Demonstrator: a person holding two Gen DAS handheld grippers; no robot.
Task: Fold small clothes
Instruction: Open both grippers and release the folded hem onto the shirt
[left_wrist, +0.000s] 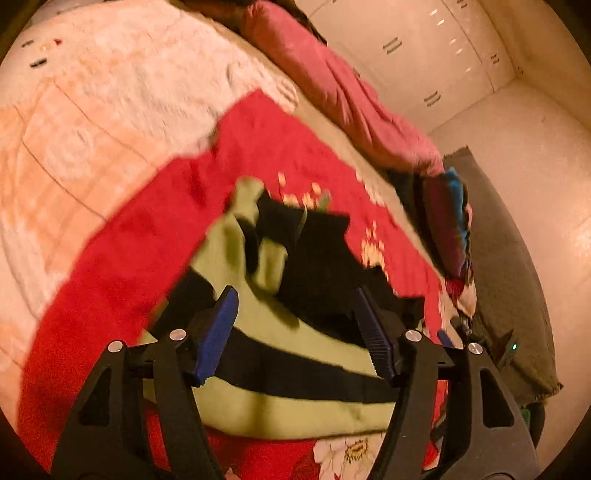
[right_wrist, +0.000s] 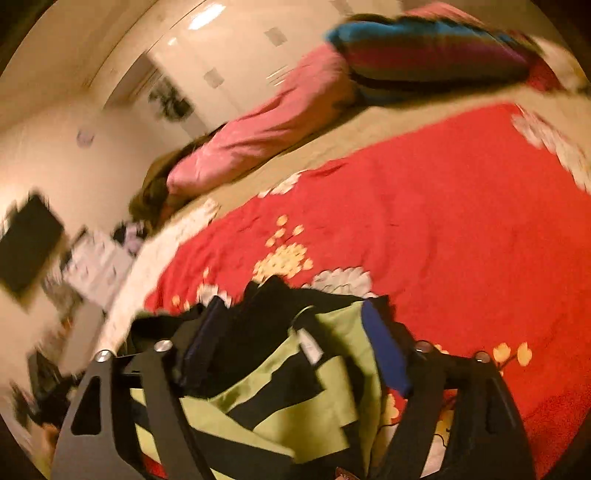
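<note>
While both grippers hang close over the bed, each stands with its fingers spread and nothing pinched. The left gripper (left_wrist: 295, 314) has its blue pads apart, with the green-and-black garment (left_wrist: 280, 376) lying below and between them; neither pad presses the cloth. The right gripper (right_wrist: 295, 332) likewise has its fingers wide apart, the same garment (right_wrist: 280, 398) bunched beneath them, a small white label (right_wrist: 312, 347) showing near its upper folds. Whether the right pads brush the fabric cannot be told through the blur.

The garment rests crumpled on a red blanket (left_wrist: 122, 266) with a pale flower pattern, near the blanket's closer edge. It is not folded flat: green panels and black bands overlap unevenly.

Beyond the blanket, a peach-and-white quilt (left_wrist: 92, 110) covers the left part of the bed. A pink cover (right_wrist: 258, 133) lies along the far side. Just beside it sits a striped pillow (right_wrist: 424, 55) in blue, purple and dark bands. Farthest back stand pale wardrobe doors (left_wrist: 417, 48) and a glossy floor (left_wrist: 517, 147).
</note>
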